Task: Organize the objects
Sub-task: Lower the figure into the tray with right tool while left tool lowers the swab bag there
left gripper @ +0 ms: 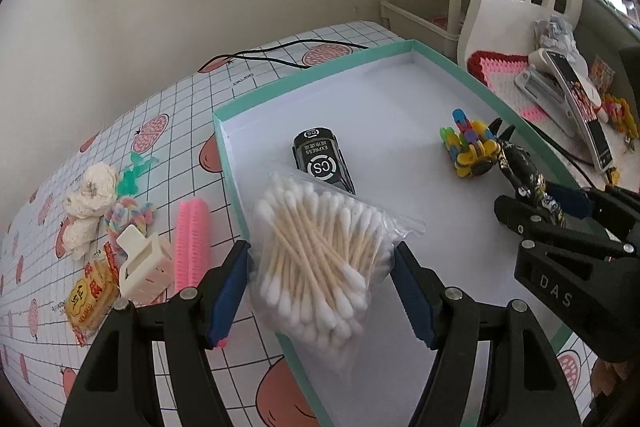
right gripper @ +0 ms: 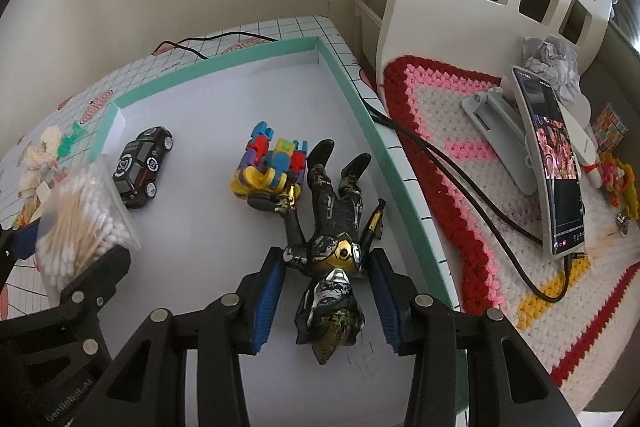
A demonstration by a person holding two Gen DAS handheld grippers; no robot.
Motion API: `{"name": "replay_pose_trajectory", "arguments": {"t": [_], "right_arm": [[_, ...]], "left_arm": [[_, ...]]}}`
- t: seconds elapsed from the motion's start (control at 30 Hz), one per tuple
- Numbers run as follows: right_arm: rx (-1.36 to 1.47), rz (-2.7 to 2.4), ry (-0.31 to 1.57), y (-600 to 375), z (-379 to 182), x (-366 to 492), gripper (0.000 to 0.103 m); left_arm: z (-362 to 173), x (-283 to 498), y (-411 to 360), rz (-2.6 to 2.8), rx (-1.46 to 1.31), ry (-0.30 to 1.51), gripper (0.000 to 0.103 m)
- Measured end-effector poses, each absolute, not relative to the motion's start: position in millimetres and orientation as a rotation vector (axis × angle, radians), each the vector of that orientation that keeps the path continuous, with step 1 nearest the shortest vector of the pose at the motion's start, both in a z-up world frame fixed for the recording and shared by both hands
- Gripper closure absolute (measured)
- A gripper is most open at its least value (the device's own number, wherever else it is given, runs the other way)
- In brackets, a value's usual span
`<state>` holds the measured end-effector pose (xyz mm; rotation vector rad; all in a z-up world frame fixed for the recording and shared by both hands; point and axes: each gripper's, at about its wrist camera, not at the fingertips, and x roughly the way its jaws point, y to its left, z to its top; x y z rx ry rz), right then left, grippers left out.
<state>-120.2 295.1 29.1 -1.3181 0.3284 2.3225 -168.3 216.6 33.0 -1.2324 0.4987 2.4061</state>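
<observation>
My left claw (left gripper: pixel 322 281) has a clear bag of cotton swabs (left gripper: pixel 316 259) between its blue pads (left gripper: pixel 228 291); both pads touch the bag's sides, so it's gripping the bag. The bag sits over the near-left rim of the teal box (left gripper: pixel 236 171), partly inside, partly over the edge.

My right claw (right gripper: pixel 326 297) straddles a black-and-gold action figure (right gripper: pixel 332 251) lying on its back on the box's white floor, head toward me, legs pointing away. The pads (right gripper: pixel 268 303) stand just beside the shoulders with a gap each side, so the claw is released, not pinching.

Inside the box: a black toy car (left gripper: pixel 322 161) just behind the swab bag, and a colourful block toy (right gripper: pixel 272 167) touching the figure's arm.

On the checked tablecloth (left gripper: pixel 168 99) left of the box: a pink comb (left gripper: pixel 192 243), a cream plastic clip (left gripper: pixel 144 263), a yellow snack packet (left gripper: pixel 90 299), a white fluffy toy (left gripper: pixel 90 203), and a green plastic bit (left gripper: pixel 134 171). A black cable (left gripper: pixel 280 53) runs along the far edge.

Right of the box: a crochet mat (right gripper: pixel 460 163) with a phone (right gripper: pixel 556 163) on a stand.
</observation>
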Motion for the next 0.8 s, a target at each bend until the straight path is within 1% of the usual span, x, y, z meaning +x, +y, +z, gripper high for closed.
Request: {"name": "replay_pose_trajectory", "arguments": {"t": [0.27, 0.4, 0.43, 0.53, 0.8], "right_arm": [[-1.314, 2.322, 0.318, 296, 30, -121, 0.056], [-1.297, 2.331, 0.301, 295, 34, -121, 0.056], [-1.290, 2.335, 0.299, 295, 35, -121, 0.055], [-1.277, 2.349, 0.304, 293, 38, -122, 0.046], [-1.223, 2.361, 0.288, 288, 49, -121, 0.046]], "left_arm": [[34, -171, 212, 2.385, -1.237, 0.468, 0.031], [36, -175, 207, 2.365, -1.258, 0.412, 0.031], [36, -175, 206, 2.362, -1.263, 0.401, 0.031], [39, -177, 203, 2.351, -1.283, 0.369, 0.031], [58, -175, 197, 2.352, -1.238, 0.323, 0.031]]}}
